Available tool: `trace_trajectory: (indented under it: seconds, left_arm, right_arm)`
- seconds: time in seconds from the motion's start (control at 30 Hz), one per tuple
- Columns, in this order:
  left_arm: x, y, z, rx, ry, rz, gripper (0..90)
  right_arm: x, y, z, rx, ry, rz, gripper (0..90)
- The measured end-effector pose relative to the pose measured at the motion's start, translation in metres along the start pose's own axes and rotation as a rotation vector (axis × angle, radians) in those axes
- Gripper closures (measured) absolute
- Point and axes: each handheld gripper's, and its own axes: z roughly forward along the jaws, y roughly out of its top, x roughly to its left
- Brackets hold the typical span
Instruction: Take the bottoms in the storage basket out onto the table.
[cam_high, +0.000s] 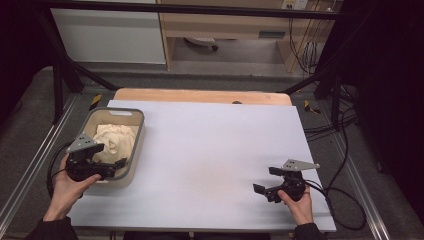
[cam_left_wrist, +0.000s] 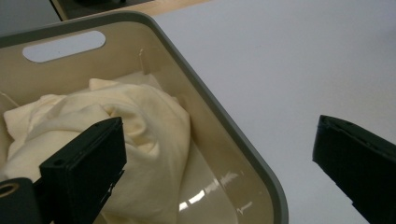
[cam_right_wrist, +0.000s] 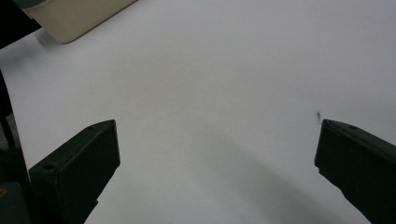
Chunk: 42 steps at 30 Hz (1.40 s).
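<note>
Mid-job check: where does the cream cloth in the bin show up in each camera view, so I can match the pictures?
High view: the cream cloth lies bunched inside the bin at the table's left, just ahead of the left gripper.
Left gripper view: the cloth lies lower left, inside the bin, partly behind one jaw.
Right gripper view: the cloth is not in it.
Shared landmark: the bin, whose corner sits top left in the right gripper view.

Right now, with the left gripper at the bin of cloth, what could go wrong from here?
The left gripper is open, its jaws straddling the near-right wall of the bin: closing could pinch the wall, not the cream cloth, and drag the bin. The cloth lies bunched, so a grab may catch one fold only. The right gripper, open over the table, is too far to steady the bin.
</note>
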Motion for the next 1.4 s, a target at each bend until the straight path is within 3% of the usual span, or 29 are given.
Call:
trace_trajectory:
  seconds: [0.3, 0.6, 0.77, 1.03, 1.13, 1.23, 1.4]
  left_arm:
    - [0.013, 0.009, 0.000, 0.004, 0.040, -0.014, 2.5]
    - [0.032, 0.012, 0.012, 0.050, 0.099, -0.055, 2.5]
    - [0.037, 0.008, 0.019, 0.066, 0.119, -0.069, 3.4]
    - [0.042, 0.003, 0.025, 0.080, 0.196, -0.073, 5.5]
    - [0.044, 0.003, 0.026, 0.079, 0.206, -0.075, 5.5]
    - [0.046, 0.002, 0.031, 0.111, 0.230, -0.078, 4.9]
    - [0.048, 0.000, 0.036, 0.129, 0.233, -0.074, 4.5]
  right_arm:
    - [0.000, 0.000, 0.000, -0.001, -0.002, -0.001, 0.6]
    - [0.000, 0.000, 0.000, 0.001, -0.002, -0.001, 0.6]
    - [0.000, 0.000, 0.000, 0.002, -0.002, -0.001, 0.6]
    - [0.000, 0.000, 0.000, 0.005, -0.001, 0.001, 0.6]
    - [0.000, 0.000, 0.000, 0.000, -0.001, -0.001, 0.6]
    - [0.000, 0.000, 0.000, 0.005, -0.002, 0.001, 0.6]
    - [0.000, 0.000, 0.000, 0.004, -0.004, 0.000, 0.6]
